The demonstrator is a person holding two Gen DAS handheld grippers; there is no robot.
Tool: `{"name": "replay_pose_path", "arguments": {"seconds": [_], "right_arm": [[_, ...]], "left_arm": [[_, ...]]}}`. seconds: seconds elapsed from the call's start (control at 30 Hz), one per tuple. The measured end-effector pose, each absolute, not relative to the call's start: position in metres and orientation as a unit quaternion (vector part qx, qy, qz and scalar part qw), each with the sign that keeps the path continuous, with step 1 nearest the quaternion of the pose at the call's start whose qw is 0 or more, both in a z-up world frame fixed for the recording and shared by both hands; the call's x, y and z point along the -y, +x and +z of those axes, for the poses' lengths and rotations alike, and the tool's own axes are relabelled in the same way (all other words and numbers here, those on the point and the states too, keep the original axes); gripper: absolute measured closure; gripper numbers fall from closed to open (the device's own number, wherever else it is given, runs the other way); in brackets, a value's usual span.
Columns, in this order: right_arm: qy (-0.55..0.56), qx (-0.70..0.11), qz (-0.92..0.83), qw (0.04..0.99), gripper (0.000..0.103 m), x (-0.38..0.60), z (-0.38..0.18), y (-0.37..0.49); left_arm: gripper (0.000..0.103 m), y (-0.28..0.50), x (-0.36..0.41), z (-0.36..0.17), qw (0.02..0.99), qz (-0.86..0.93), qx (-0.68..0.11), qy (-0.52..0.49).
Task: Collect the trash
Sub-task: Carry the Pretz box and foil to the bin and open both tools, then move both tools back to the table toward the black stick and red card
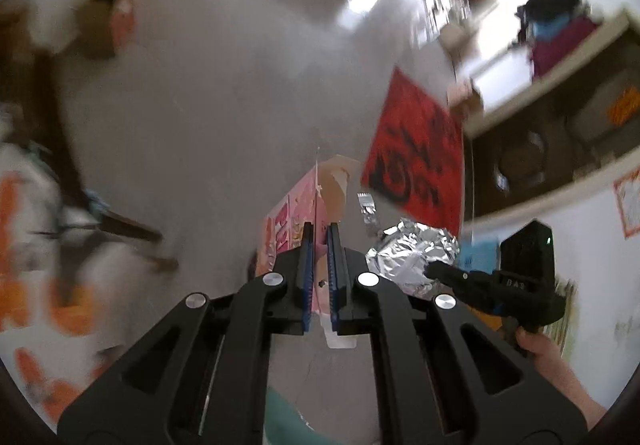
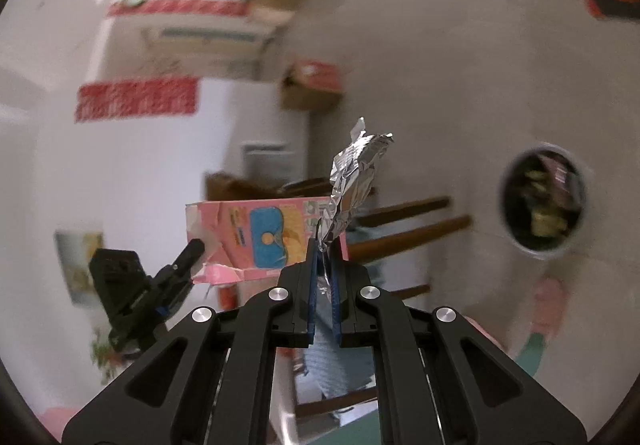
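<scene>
My left gripper [image 1: 319, 231] is shut on a flattened pink carton [image 1: 298, 221] and holds it in the air above the grey floor. The carton also shows in the right wrist view [image 2: 260, 235], with the left gripper [image 2: 196, 247] at its torn left edge. My right gripper [image 2: 325, 243] is shut on a crumpled piece of silver foil [image 2: 356, 181] that sticks up past the fingertips. The foil [image 1: 412, 253] and the right gripper [image 1: 434, 269] show in the left wrist view, just right of my left fingers.
A round bin [image 2: 542, 201] holding trash stands on the floor to the right. A red sheet with black markings [image 1: 416, 153] lies on the floor. Wooden chair rungs [image 2: 408, 229], cardboard boxes [image 1: 106, 23] and shelves [image 1: 560, 85] stand around.
</scene>
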State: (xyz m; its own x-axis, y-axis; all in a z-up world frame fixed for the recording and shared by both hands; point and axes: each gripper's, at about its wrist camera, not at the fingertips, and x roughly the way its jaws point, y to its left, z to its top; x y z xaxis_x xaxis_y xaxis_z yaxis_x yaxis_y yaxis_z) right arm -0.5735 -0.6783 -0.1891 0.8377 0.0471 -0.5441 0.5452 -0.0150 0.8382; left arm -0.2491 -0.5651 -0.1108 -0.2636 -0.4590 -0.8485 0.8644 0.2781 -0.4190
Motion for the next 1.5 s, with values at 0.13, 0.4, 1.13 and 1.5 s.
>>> {"name": "replay_pose_path", "arguments": {"seconds": [0.13, 0.4, 1.13, 1.5], "right_arm": [[0.709, -0.238, -0.223, 0.625, 0.096, 0.682, -0.272, -0.598], [0.738, -0.275, -0.260, 0.558, 0.096, 0.678, -0.463, -0.616], [0.730, -0.266, -0.267, 0.571, 0.056, 0.668, -0.378, -0.605], [0.628, -0.266, -0.090, 0.726, 0.055, 0.671, -0.144, -0.436]], "left_arm": [[0.099, -0.283, 0.599, -0.207, 0.529, -0.564, -0.592, 0.228], [0.099, -0.333, 0.644, -0.428, 0.463, -0.530, -0.636, 0.315], [0.024, -0.293, 0.569, -0.337, 0.494, -0.493, -0.618, 0.362], [0.016, -0.206, 0.475, -0.073, 0.640, -0.499, -0.558, 0.170]]}}
